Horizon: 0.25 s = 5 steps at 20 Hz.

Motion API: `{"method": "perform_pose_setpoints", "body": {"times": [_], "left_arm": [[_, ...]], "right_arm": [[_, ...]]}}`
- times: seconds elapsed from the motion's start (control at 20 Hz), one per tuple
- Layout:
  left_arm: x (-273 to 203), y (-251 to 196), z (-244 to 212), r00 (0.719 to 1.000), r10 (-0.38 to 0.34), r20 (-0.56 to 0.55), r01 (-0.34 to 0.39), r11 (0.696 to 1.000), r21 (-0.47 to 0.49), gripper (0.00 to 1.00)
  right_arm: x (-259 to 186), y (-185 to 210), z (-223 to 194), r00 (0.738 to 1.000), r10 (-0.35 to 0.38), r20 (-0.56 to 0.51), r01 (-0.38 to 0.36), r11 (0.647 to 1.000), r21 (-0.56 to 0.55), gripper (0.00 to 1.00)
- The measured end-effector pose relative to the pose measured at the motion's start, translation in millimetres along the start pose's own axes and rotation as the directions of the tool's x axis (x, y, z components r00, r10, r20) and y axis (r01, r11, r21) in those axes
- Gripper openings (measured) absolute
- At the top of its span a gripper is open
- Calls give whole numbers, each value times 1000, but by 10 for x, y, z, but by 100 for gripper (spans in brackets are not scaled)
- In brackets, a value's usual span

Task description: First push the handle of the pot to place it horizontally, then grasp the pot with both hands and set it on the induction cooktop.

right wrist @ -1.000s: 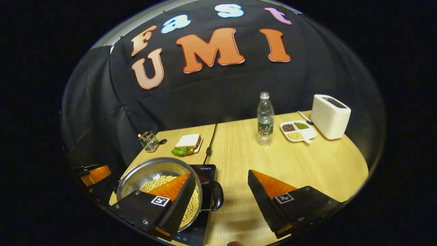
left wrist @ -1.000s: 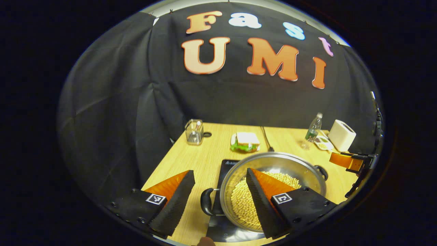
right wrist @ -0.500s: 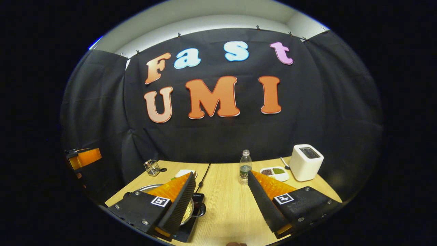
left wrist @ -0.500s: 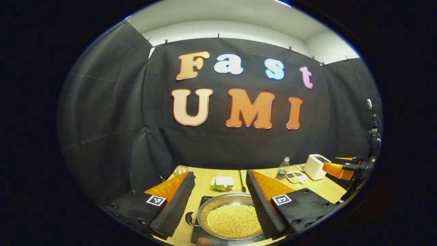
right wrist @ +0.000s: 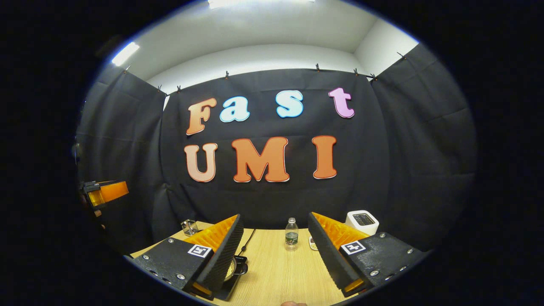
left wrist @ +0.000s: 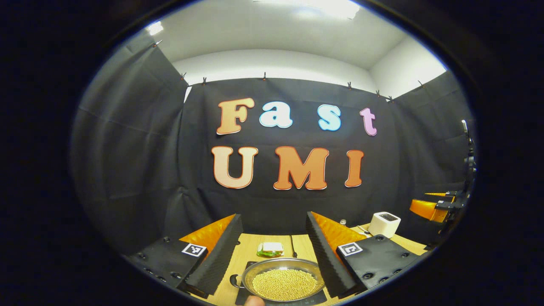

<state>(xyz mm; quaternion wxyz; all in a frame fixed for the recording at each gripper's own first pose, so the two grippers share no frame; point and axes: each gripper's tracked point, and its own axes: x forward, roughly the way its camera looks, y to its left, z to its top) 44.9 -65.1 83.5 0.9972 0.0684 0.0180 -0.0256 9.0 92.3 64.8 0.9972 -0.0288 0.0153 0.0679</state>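
The pot (left wrist: 284, 281), filled with pale beans, is seen resting on the induction cooktop (left wrist: 323, 298) at the near edge of the table (right wrist: 280, 272); one black handle (left wrist: 234, 281) is shown sticking out level toward the table's left side. In the left gripper view, the left gripper (left wrist: 272, 250) is held raised above the pot and clear of it, its fingers spread wide with nothing between them, and the pot is framed low in the gap. The right gripper (right wrist: 274, 250) is likewise held up and spread apart, empty; in the right gripper view the pot's other handle (right wrist: 241, 268) and the cooktop's corner are glimpsed just past its left finger (right wrist: 221, 250). A sandwich (left wrist: 270, 249) is placed behind the pot, a water bottle (right wrist: 291, 234) toward the far edge, and a white toaster (right wrist: 362, 221) toward the far right corner
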Motion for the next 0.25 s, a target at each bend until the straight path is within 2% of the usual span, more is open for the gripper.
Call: {"method": "perform_pose_setpoints", "body": {"times": [0.1, 0.15, 0.2, 0.25], "left_arm": [[-80, -135, 3, 1000, -27, -2, 27, 1000, -9, 97], [-120, -194, -8, 999, -33, -5, 33, 999, -12, 97], [-123, -225, -25, 999, -38, -10, 38, 999, -15, 97], [-137, -290, -50, 999, -47, -16, 47, 999, -24, 97]], "right_arm": [[-86, -47, 2, 1000, -1, 5, 1, 1000, -9, 95], [-116, -75, -10, 1000, -4, 4, 4, 1000, -13, 100], [-135, -111, -36, 1000, -8, -2, 8, 1000, -13, 95], [-151, -143, -68, 1000, -8, -9, 8, 1000, -12, 95]]}}
